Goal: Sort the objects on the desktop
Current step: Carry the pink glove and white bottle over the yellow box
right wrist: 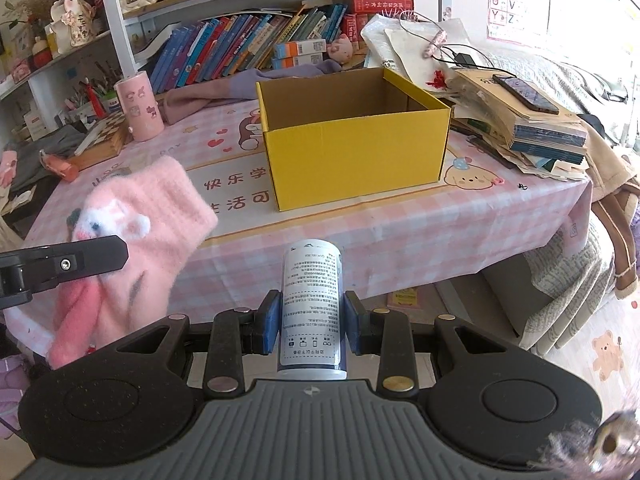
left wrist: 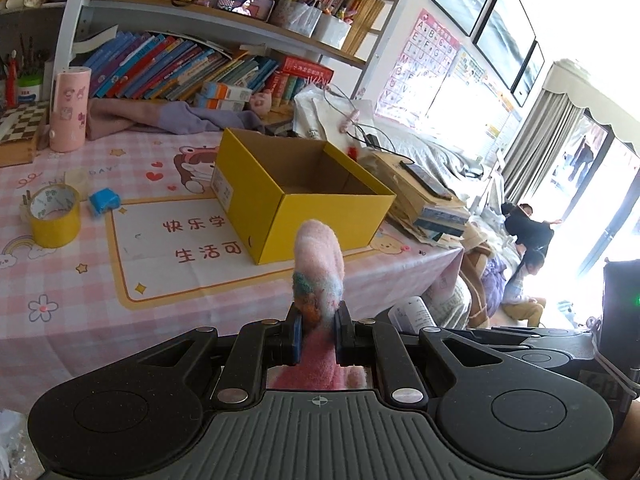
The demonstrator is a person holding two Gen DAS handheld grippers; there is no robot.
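My left gripper [left wrist: 318, 320] is shut on a fluffy pink sock [left wrist: 318, 264], held above the table's front edge, short of the open yellow cardboard box [left wrist: 320, 216]. The sock [right wrist: 136, 232] and a left finger [right wrist: 80, 260] show at the left of the right wrist view. My right gripper [right wrist: 312, 320] is shut on a white cylindrical bottle with a printed label [right wrist: 311, 300], held in front of the table, with the yellow box [right wrist: 356, 156] beyond it. The box looks empty.
A yellow tape roll [left wrist: 54, 216] and a blue object [left wrist: 104, 201] lie left on the pink tablecloth [left wrist: 80, 312]. A pink cylinder [left wrist: 69, 110] stands at back left. A stack of books with a phone [right wrist: 528, 120] sits right of the box. Bookshelves [left wrist: 200, 60] line the back.
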